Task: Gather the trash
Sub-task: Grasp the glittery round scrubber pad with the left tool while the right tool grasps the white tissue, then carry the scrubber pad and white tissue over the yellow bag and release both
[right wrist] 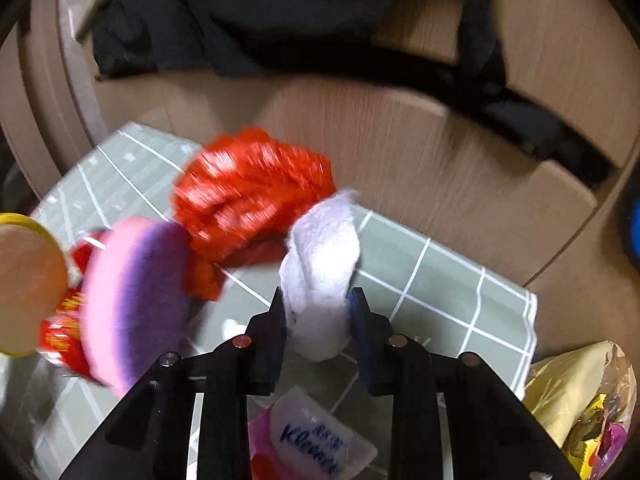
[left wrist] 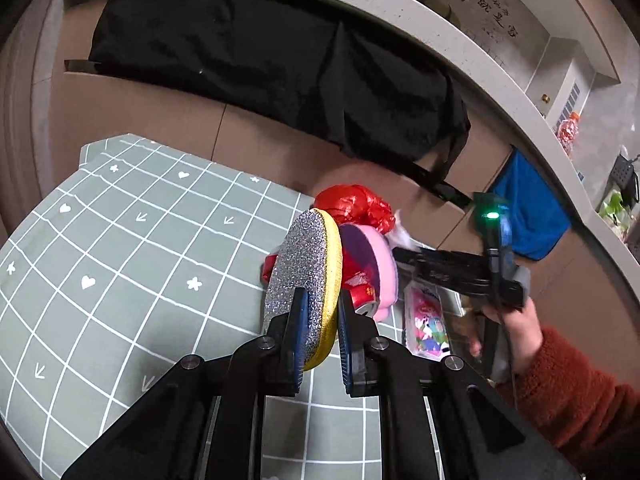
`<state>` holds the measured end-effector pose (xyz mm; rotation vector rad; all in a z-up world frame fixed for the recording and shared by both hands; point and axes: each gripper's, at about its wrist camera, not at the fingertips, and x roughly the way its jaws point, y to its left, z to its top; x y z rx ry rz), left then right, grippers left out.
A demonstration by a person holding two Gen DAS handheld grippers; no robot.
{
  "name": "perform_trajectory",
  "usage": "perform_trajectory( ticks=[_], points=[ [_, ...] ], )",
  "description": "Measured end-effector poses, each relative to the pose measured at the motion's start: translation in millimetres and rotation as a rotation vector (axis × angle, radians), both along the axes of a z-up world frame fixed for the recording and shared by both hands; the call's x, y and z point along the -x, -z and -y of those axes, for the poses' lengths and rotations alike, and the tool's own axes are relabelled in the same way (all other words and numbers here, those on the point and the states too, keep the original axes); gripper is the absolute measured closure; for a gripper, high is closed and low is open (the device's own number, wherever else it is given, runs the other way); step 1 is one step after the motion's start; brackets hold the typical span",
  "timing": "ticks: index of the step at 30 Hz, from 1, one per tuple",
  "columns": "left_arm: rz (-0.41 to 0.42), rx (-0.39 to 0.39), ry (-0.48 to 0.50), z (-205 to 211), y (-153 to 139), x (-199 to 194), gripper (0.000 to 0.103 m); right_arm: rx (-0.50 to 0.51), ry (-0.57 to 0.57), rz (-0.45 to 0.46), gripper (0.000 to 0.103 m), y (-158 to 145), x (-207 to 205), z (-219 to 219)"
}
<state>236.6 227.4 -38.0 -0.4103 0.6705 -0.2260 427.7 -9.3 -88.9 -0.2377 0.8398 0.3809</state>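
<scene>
Green grid tablecloth (left wrist: 120, 260), wood-panel wall (left wrist: 180, 120), black bag (left wrist: 260, 60)

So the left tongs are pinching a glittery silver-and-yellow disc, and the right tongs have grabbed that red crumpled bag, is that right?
Not quite. The right tongs are closed on a white fluffy wad, not the red crumpled bag, which lies behind it on the green checked cloth; the right wrist view shows this. The left tongs do pinch the glittery silver-and-yellow disc.

Glittery disc (left wrist: 308, 280) in left claw (left wrist: 320, 320)
</scene>
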Motion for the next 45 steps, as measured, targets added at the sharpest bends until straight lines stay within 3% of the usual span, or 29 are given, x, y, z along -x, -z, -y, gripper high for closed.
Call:
perform_trajectory(
  ticks=[6,14,28,38,45],
  points=[
    [0.048,-0.025,0.006,14.4,-22.1,1.2,0.088,-0.115,-0.062,0.079,0.078,-54.5,48.7,10.8],
    [0.160,-0.096,0.020,58.6,-69.7,10.3,0.088,-0.178,-0.094,0.192,0.078,-106.8,112.3,39.5],
    [0.333,-0.201,0.088,169.3,-129.8,16.2,0.089,-0.220,0.001,0.368,0.078,-156.0,169.4,132.3],
    [0.444,-0.207,0.186,253.0,-160.0,18.1,0.089,-0.217,0.114,0.452,0.078,-181.8,193.5,204.3],
    [0.474,-0.204,0.234,293.3,-171.1,16.9,0.089,-0.210,0.168,0.488,0.078,-194.5,203.0,236.6]
  ],
)
